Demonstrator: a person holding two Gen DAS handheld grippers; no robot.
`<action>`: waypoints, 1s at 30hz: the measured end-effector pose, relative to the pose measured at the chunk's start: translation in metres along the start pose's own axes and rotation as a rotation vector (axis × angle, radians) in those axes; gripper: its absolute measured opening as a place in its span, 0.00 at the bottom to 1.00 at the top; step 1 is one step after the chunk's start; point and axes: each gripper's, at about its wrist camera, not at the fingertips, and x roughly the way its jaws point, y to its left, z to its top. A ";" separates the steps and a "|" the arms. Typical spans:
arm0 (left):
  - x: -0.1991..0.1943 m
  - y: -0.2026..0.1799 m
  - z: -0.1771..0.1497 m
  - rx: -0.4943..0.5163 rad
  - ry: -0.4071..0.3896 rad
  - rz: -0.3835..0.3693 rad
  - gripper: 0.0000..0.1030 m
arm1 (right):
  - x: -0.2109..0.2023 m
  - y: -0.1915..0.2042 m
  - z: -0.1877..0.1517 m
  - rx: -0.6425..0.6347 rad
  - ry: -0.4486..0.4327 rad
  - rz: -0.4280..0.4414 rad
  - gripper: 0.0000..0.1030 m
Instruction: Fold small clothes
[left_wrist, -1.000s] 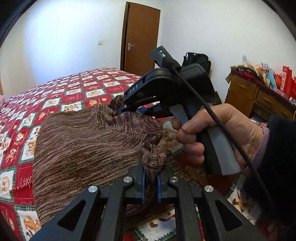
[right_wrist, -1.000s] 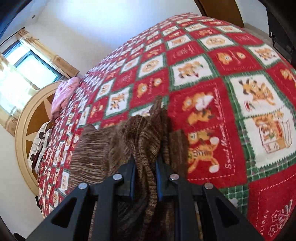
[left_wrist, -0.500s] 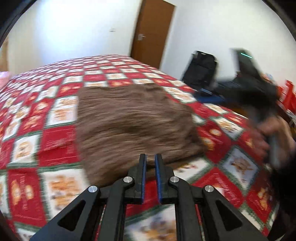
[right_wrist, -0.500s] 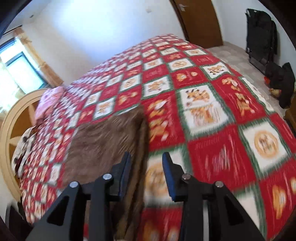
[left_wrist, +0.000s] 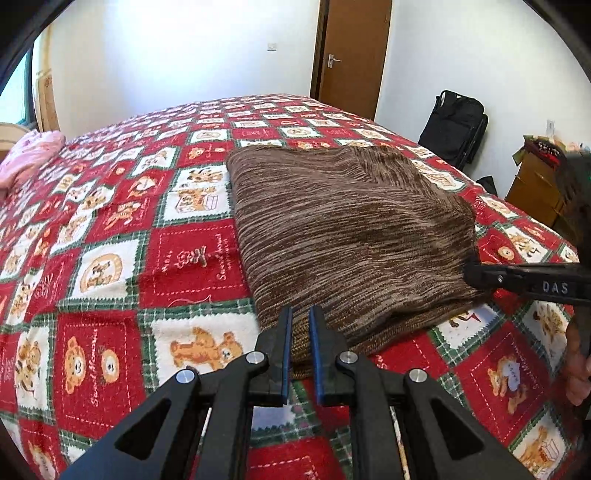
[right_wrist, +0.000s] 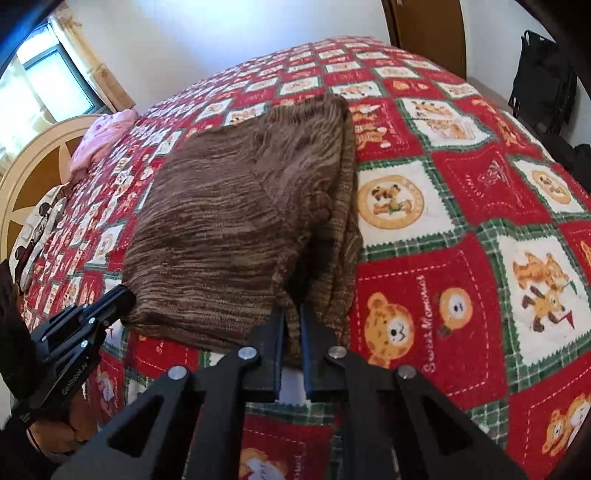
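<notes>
A brown knitted garment (left_wrist: 343, 229) lies folded flat on the red patterned bedspread (left_wrist: 110, 236); it also shows in the right wrist view (right_wrist: 236, 221). My left gripper (left_wrist: 300, 321) is shut on the garment's near left corner. My right gripper (right_wrist: 291, 317) is shut on the near right corner, with fabric bunched between its fingers. The right gripper appears in the left wrist view (left_wrist: 476, 275) at the garment's right edge. The left gripper shows in the right wrist view (right_wrist: 122, 299) at the garment's left corner.
A pink cloth (left_wrist: 29, 155) lies at the head of the bed by a round headboard (right_wrist: 29, 166). A brown door (left_wrist: 351, 55), a black bag (left_wrist: 454, 125) and a wooden dresser (left_wrist: 535, 188) stand beyond the bed's right side.
The garment was held bunched up above the bed; now it lies spread flat and folded. The right gripper opened briefly and is closed again on the corner.
</notes>
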 end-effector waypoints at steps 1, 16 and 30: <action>-0.002 0.001 0.000 -0.011 0.003 -0.005 0.09 | -0.002 -0.001 -0.001 -0.008 0.008 -0.005 0.08; 0.020 0.037 0.092 -0.197 -0.035 0.034 0.12 | -0.025 -0.004 0.111 -0.034 -0.155 0.008 0.18; 0.086 0.007 0.097 -0.017 0.011 0.272 0.13 | 0.080 -0.006 0.142 -0.122 -0.067 -0.210 0.18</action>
